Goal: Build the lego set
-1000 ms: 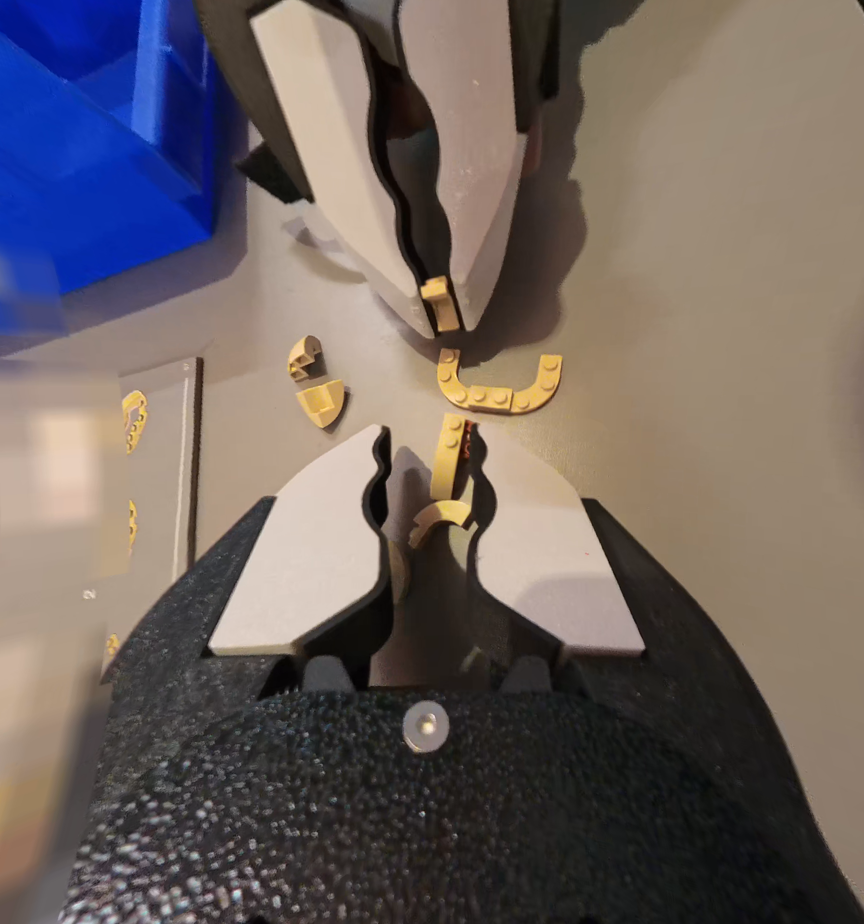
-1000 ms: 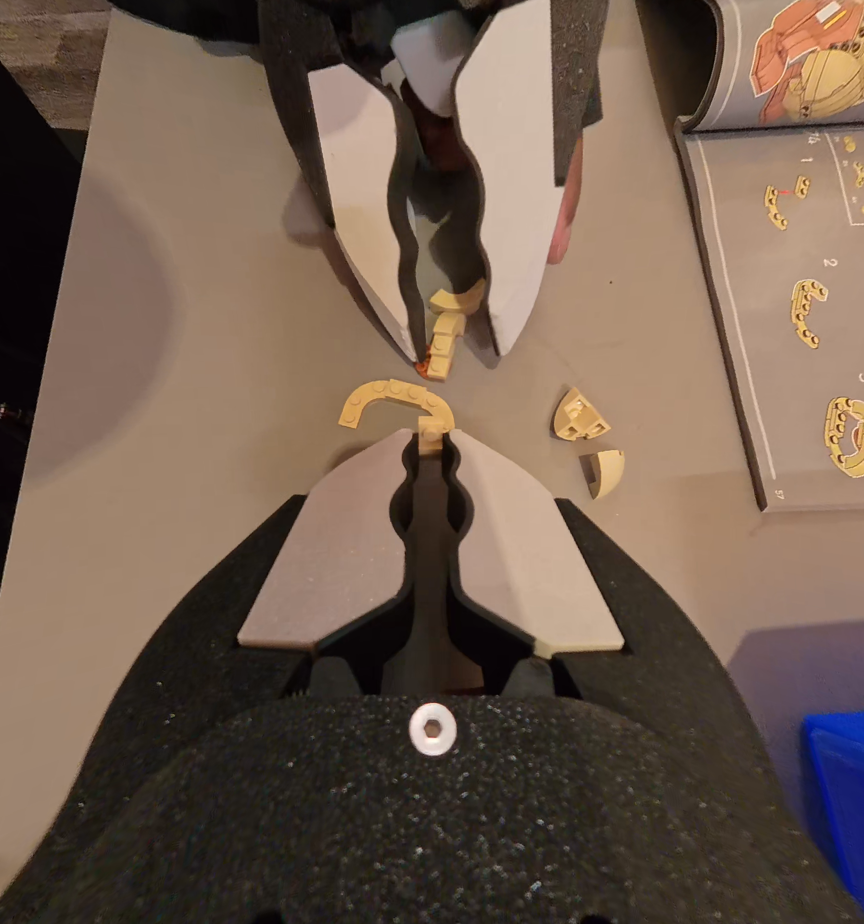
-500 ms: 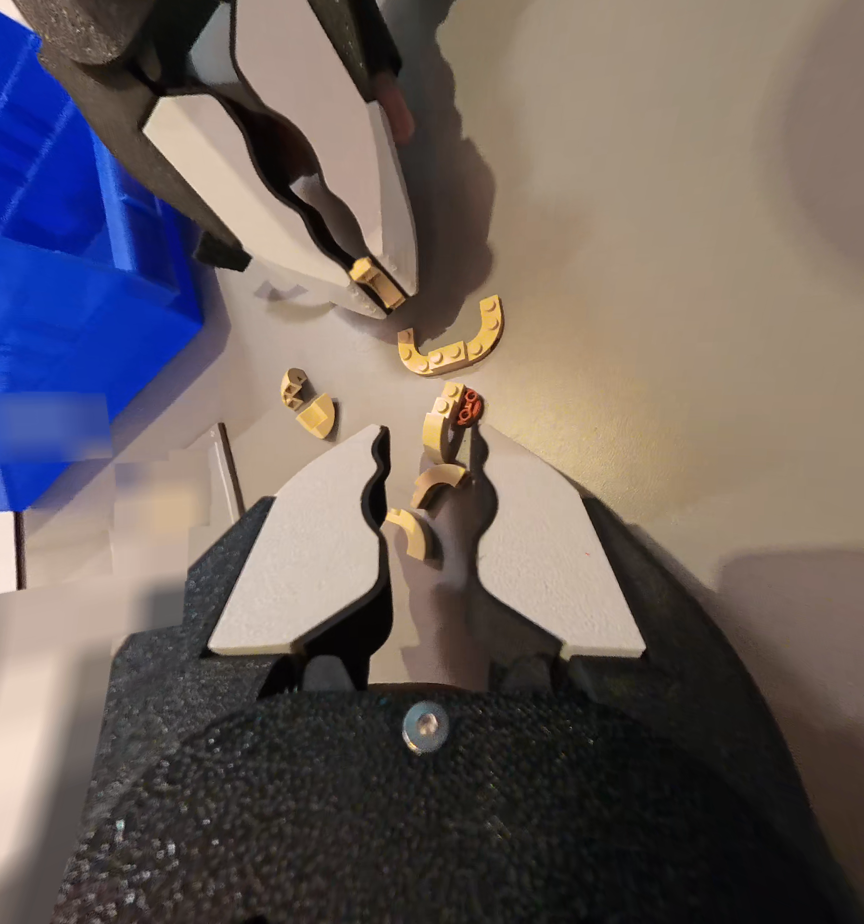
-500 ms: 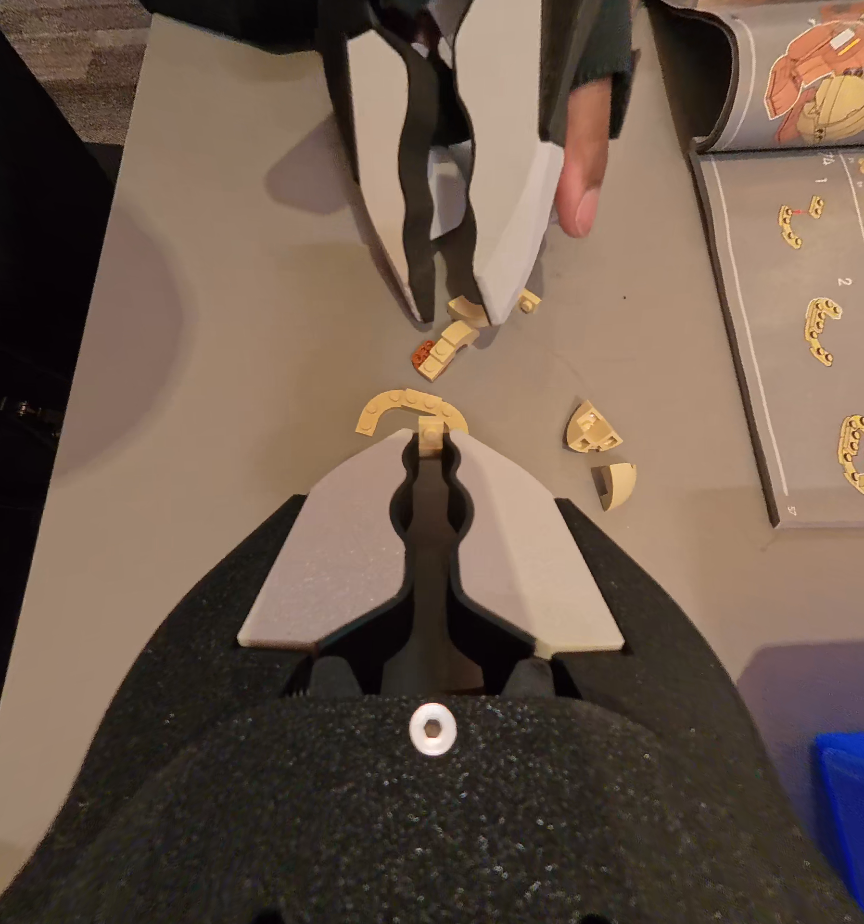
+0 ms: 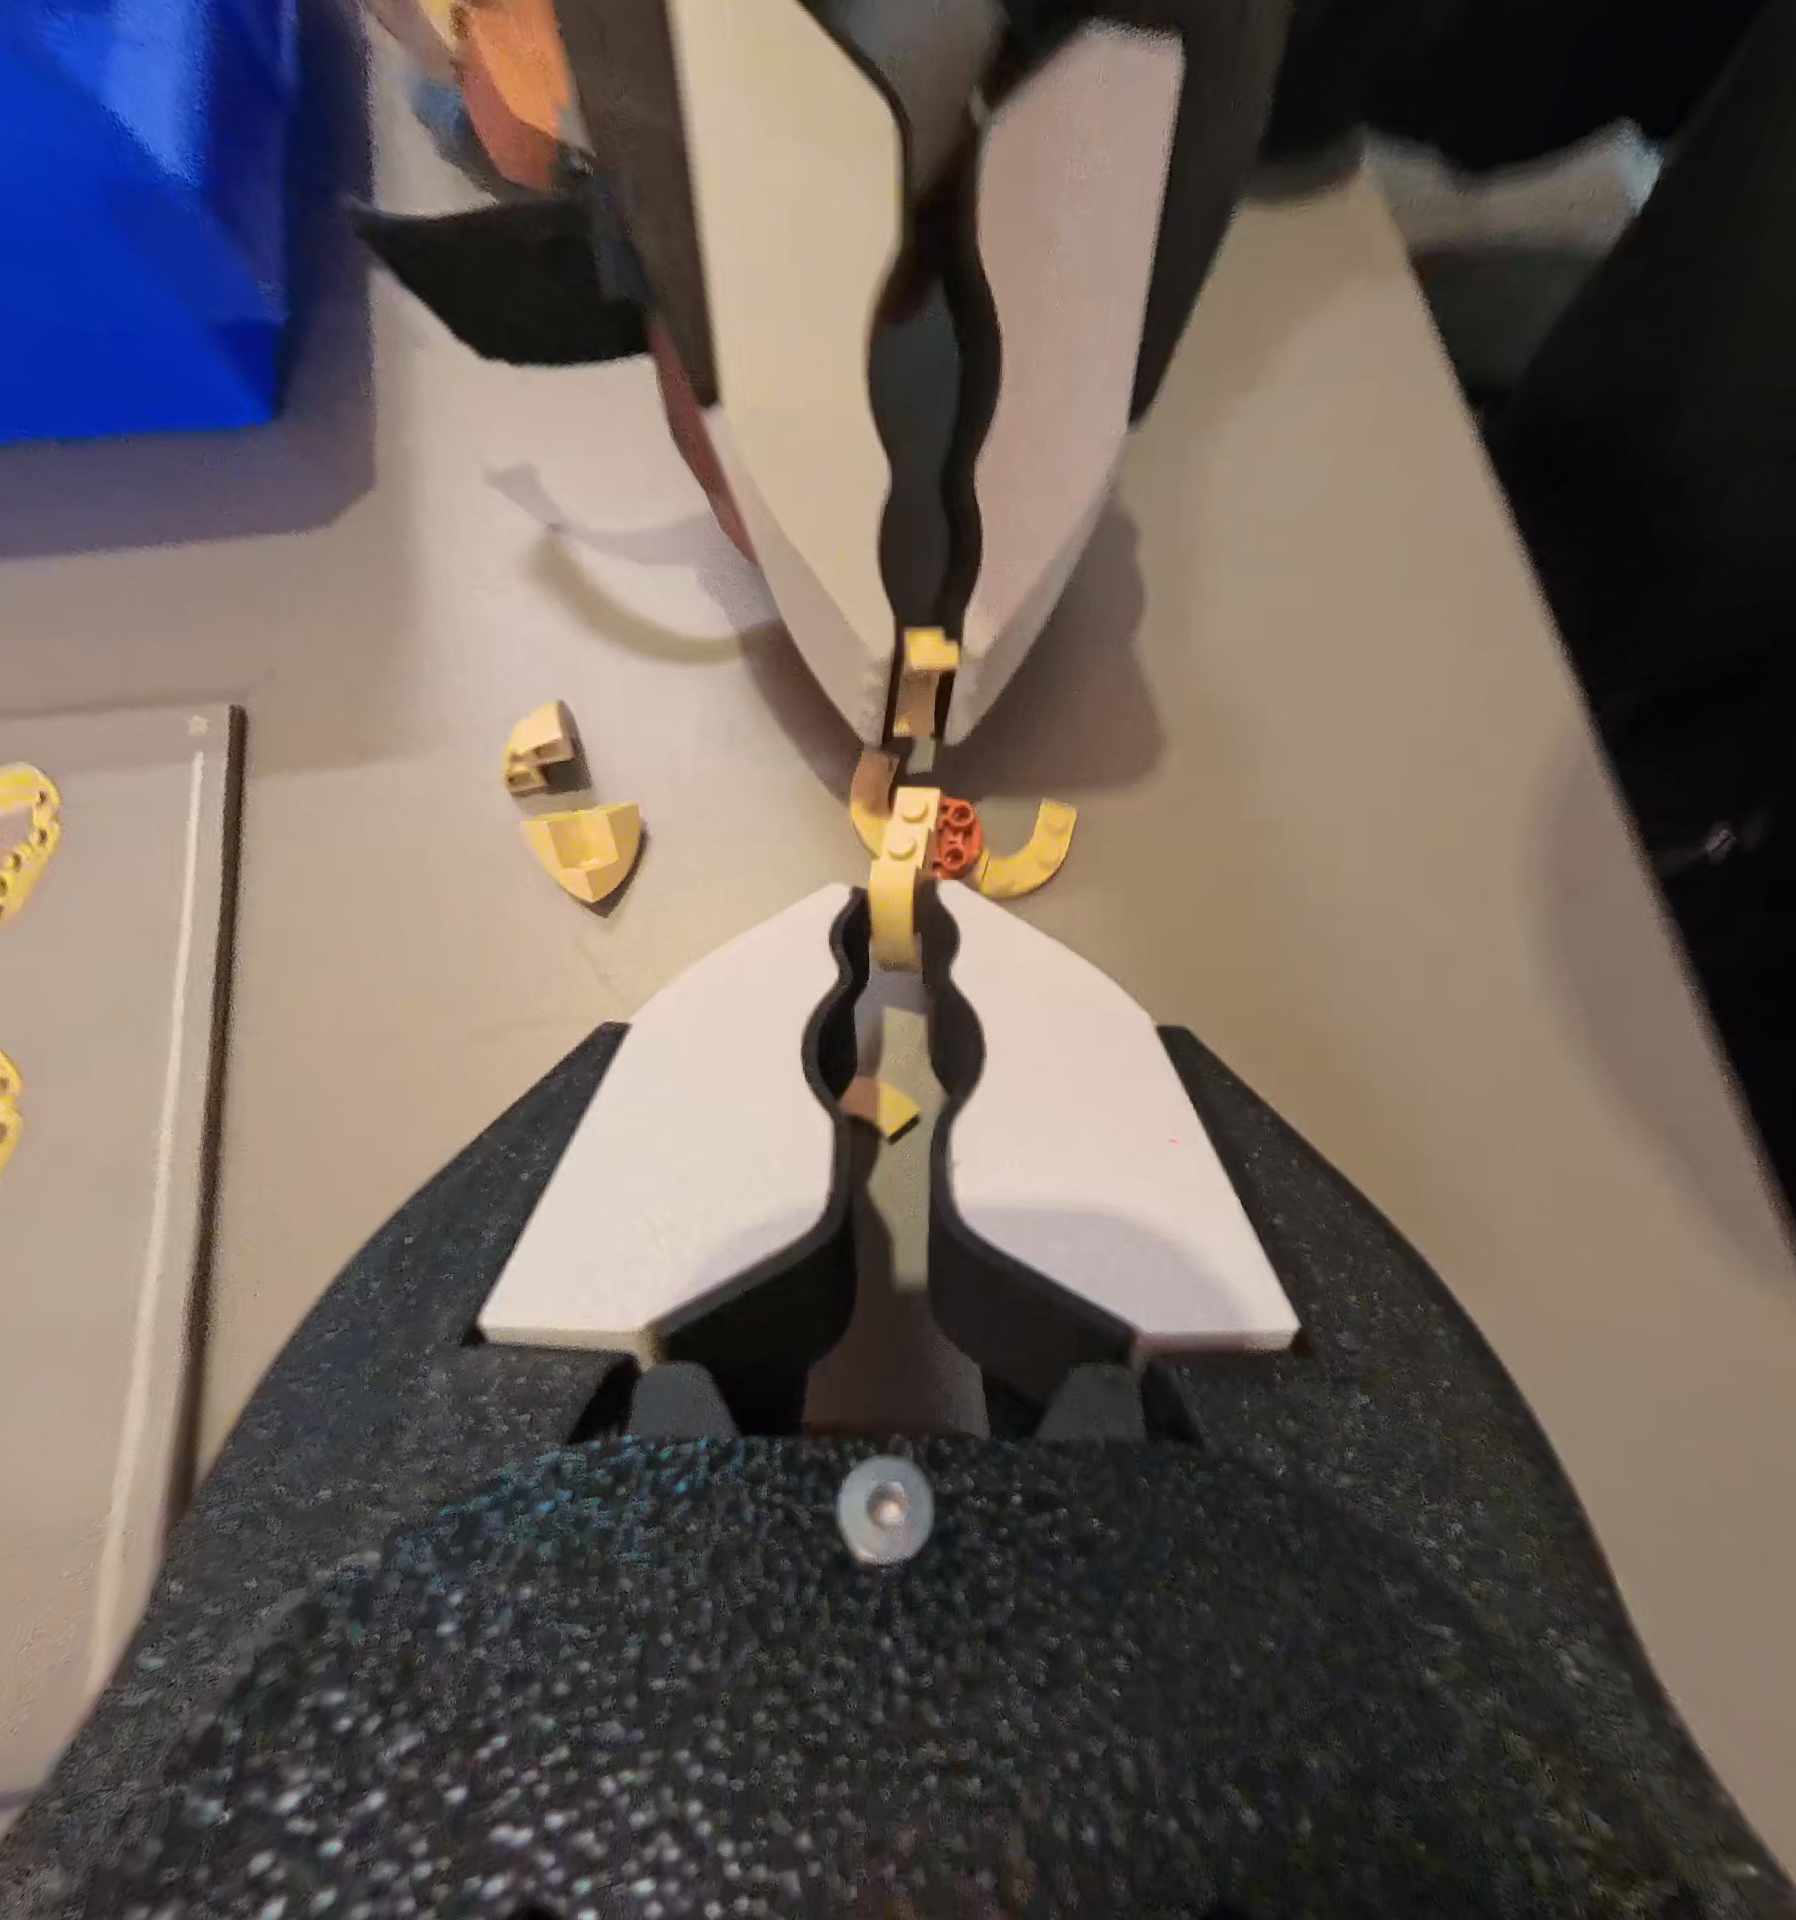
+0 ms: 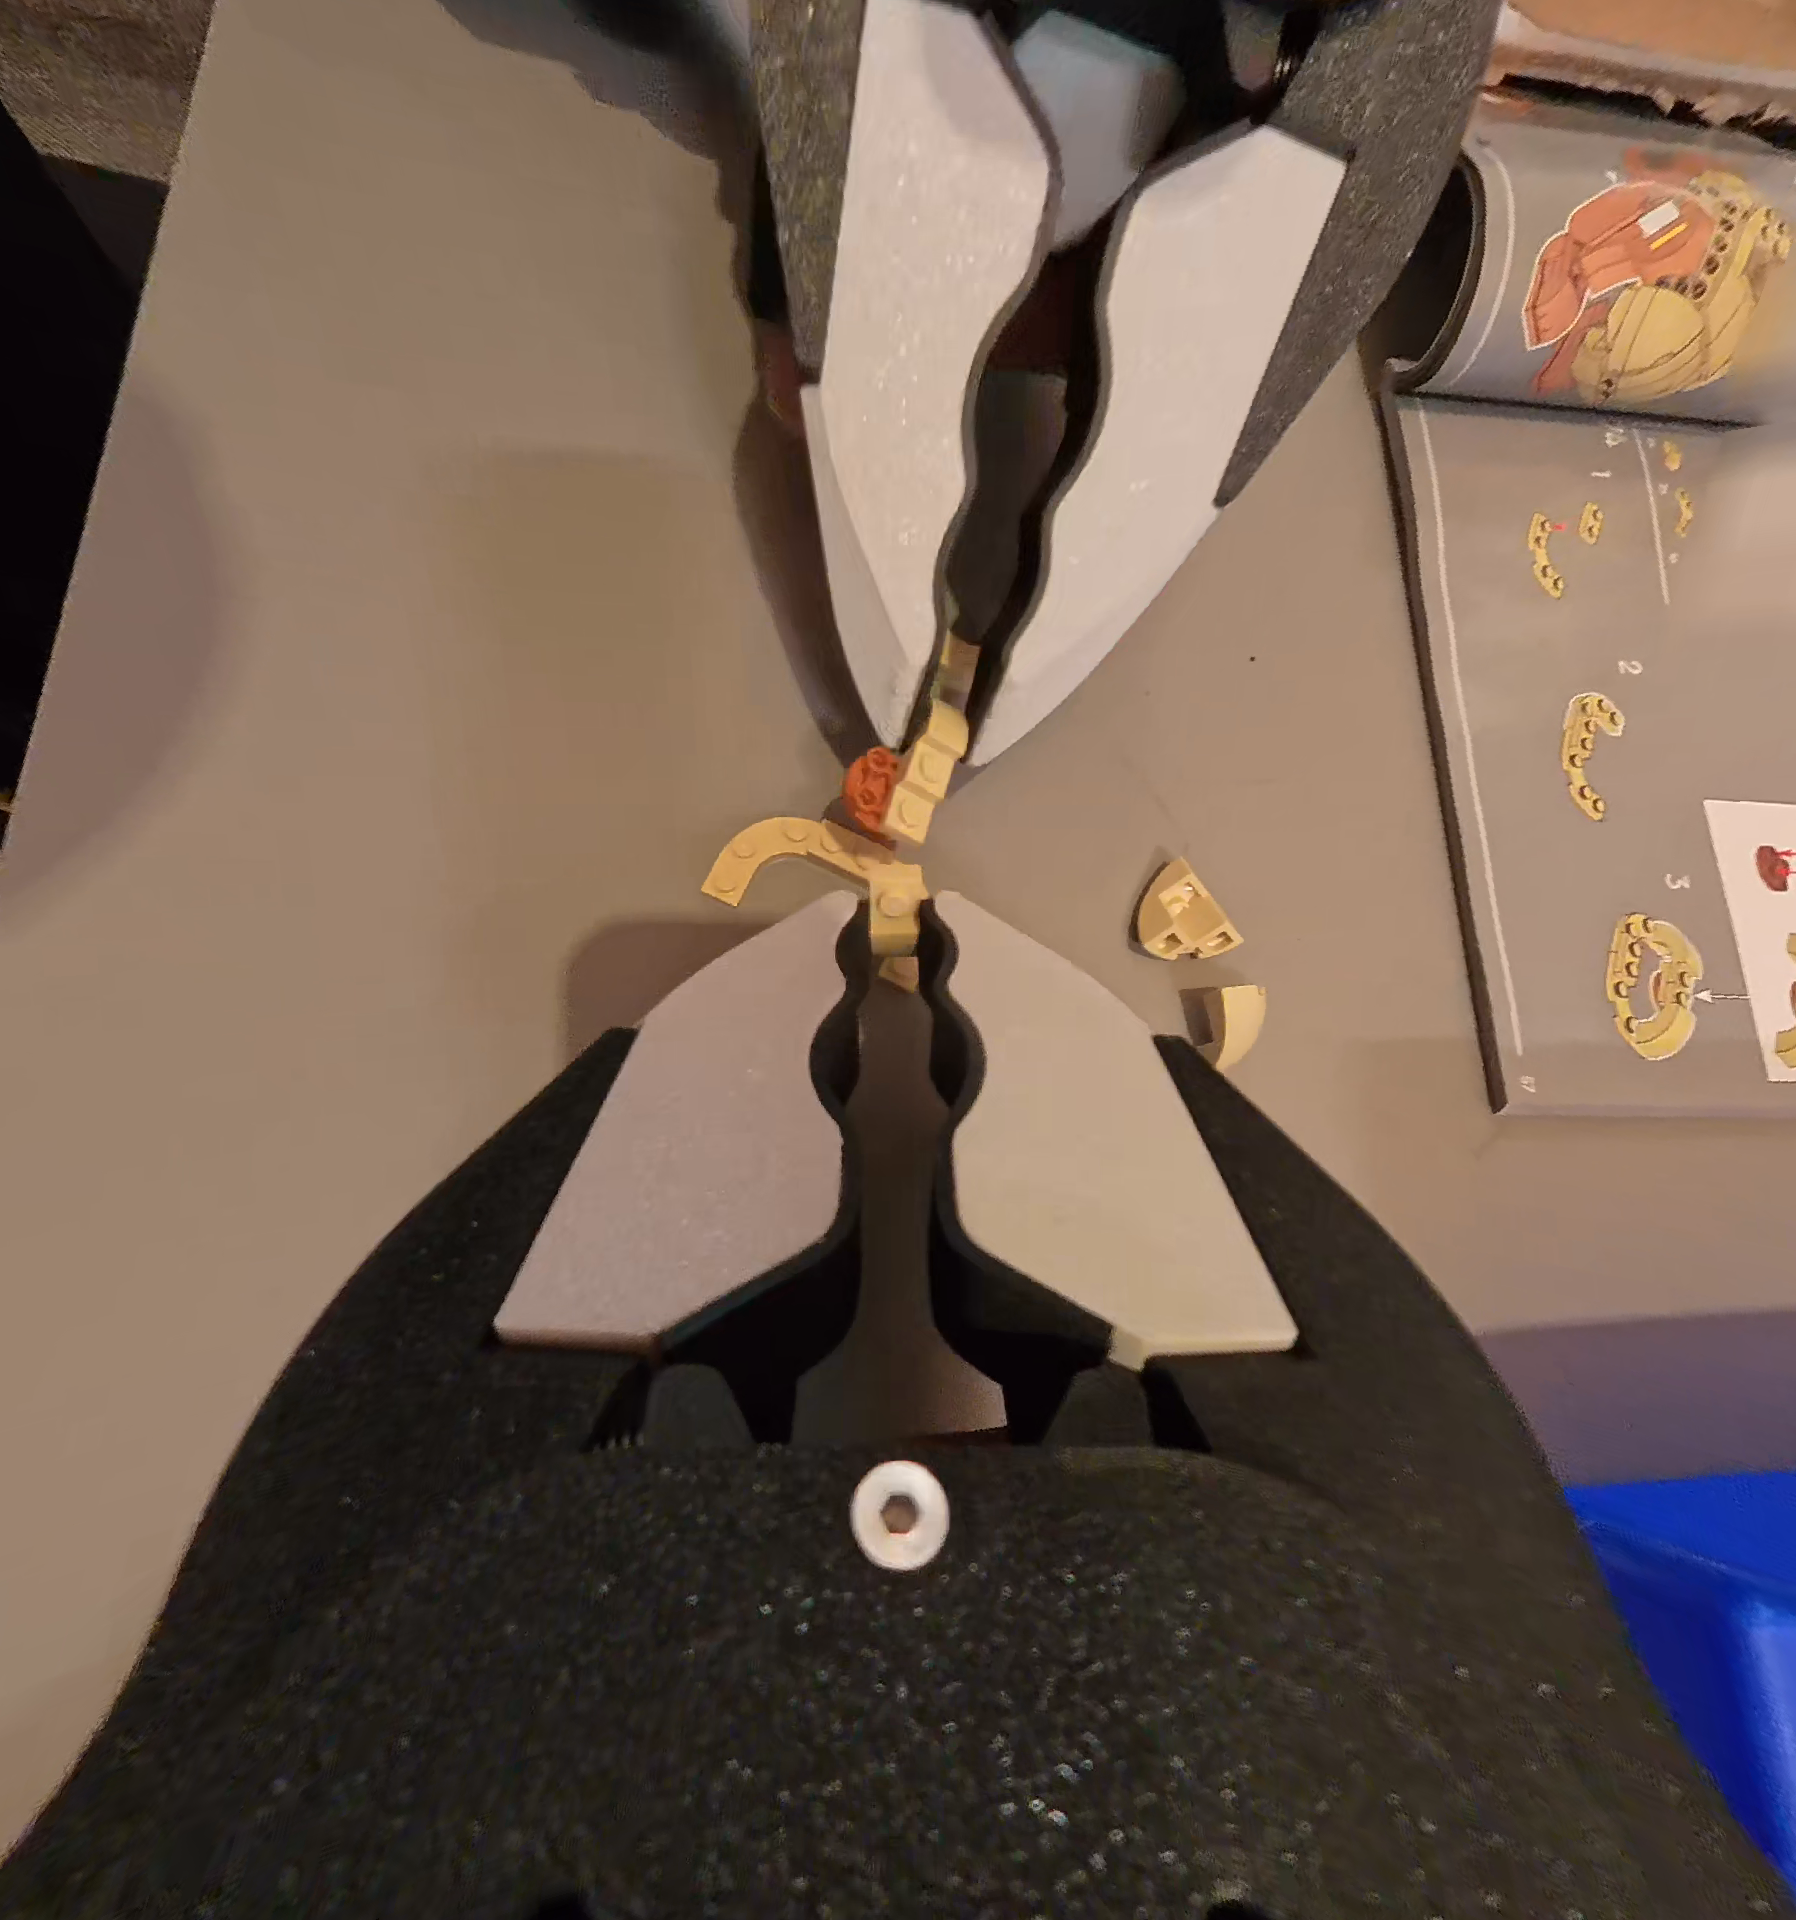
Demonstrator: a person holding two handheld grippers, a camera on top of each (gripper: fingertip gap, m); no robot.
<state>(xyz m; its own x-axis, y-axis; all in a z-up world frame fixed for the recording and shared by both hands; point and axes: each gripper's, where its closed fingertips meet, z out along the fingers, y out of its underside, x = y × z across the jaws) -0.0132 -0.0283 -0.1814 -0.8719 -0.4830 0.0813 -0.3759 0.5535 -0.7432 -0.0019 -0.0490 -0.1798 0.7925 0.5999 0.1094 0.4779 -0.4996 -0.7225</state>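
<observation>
Left gripper (image 5: 899, 914), bottom centre of the left wrist view, is clamping narrow on a tan curved brick piece (image 5: 899, 883); both pads are pressing its sides. A small reddish-brown round piece (image 5: 956, 842) is sticking to that piece's right side. A tan scrap (image 5: 883, 1112) is lying on the table deeper between the fingers.

Right gripper (image 6: 896, 925), bottom centre of the right wrist view, is pinching narrow on a small tan studded brick (image 6: 896, 914), which is sitting on one end of the U-shaped tan plate (image 6: 769, 847). The plate is lying flat on the grey table (image 6: 406, 727), just beyond the fingertips at frame centre.

The two grippers are facing each other tip to tip, and the left one's piece is hovering just above the plate, close to it; I can't tell whether they touch.

Centre right of the right wrist view: two tan quarter-dome pieces (image 6: 1190, 920) are lying loose, near each other. Further right, an open instruction booklet (image 6: 1600, 727) is lying flat. A blue bin (image 6: 1746, 1642) is sitting in the lower right corner.
</observation>
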